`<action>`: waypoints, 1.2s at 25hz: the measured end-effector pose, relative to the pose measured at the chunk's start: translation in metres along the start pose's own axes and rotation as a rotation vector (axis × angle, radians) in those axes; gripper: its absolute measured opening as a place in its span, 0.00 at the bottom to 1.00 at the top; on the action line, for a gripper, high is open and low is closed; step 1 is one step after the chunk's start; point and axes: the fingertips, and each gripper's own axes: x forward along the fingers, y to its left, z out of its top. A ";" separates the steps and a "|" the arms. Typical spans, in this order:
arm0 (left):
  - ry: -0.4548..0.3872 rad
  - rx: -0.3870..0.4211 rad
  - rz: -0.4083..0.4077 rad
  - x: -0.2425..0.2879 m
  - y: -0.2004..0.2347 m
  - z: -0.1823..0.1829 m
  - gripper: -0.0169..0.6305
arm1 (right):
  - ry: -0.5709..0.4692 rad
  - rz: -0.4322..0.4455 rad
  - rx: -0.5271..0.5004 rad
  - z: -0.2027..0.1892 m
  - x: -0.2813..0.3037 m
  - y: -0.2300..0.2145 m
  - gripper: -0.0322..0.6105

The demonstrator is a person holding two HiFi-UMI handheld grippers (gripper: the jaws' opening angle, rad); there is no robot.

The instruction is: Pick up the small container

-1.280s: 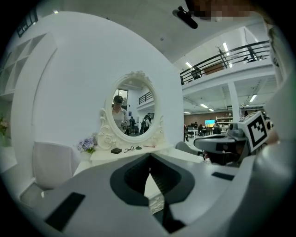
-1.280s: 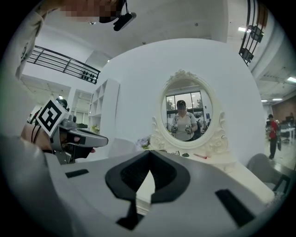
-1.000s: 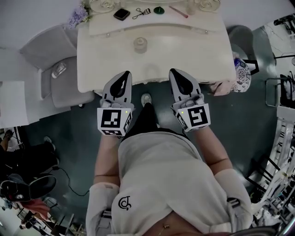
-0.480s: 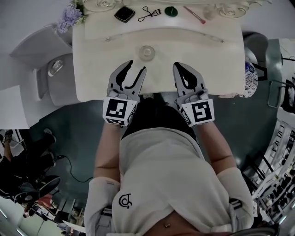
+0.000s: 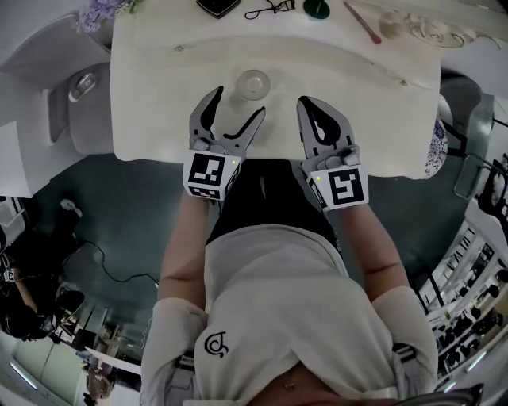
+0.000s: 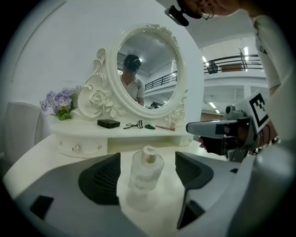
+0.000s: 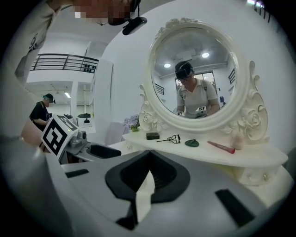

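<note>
The small container (image 5: 252,82) is a clear glass bottle with a pale cap, standing upright on the white vanity table (image 5: 159,103). My left gripper (image 5: 236,105) hovers over the table's front edge, just short of the bottle. Its jaws are opening. In the left gripper view the bottle (image 6: 145,172) stands ahead in the gap of the left gripper (image 6: 147,162), and neither pad touches it. My right gripper (image 5: 320,115) is shut and empty to the right of the bottle. In its own view the right gripper (image 7: 148,162) has its jaws pressed together.
At the back of the table are an oval mirror (image 6: 147,69), a black box (image 6: 108,123), an eyelash curler (image 5: 268,10), a green item (image 5: 316,9) and a pink brush (image 5: 362,22). Purple flowers (image 6: 61,102) stand at the left. A grey chair (image 5: 75,103) sits left of the table.
Both grippers have moved forward from the table's front edge toward the bottle. The left gripper's jaws went from shut to wide apart. The right stayed shut.
</note>
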 end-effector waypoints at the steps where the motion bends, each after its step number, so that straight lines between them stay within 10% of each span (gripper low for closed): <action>1: 0.009 0.006 0.004 0.006 0.000 -0.004 0.60 | 0.004 0.010 0.002 -0.004 0.003 -0.001 0.06; 21: 0.150 0.138 0.088 0.079 0.011 -0.036 0.70 | 0.079 0.056 0.067 -0.048 0.025 -0.032 0.06; 30: 0.182 0.164 0.116 0.080 0.013 -0.039 0.57 | 0.104 0.061 0.080 -0.053 0.028 -0.038 0.06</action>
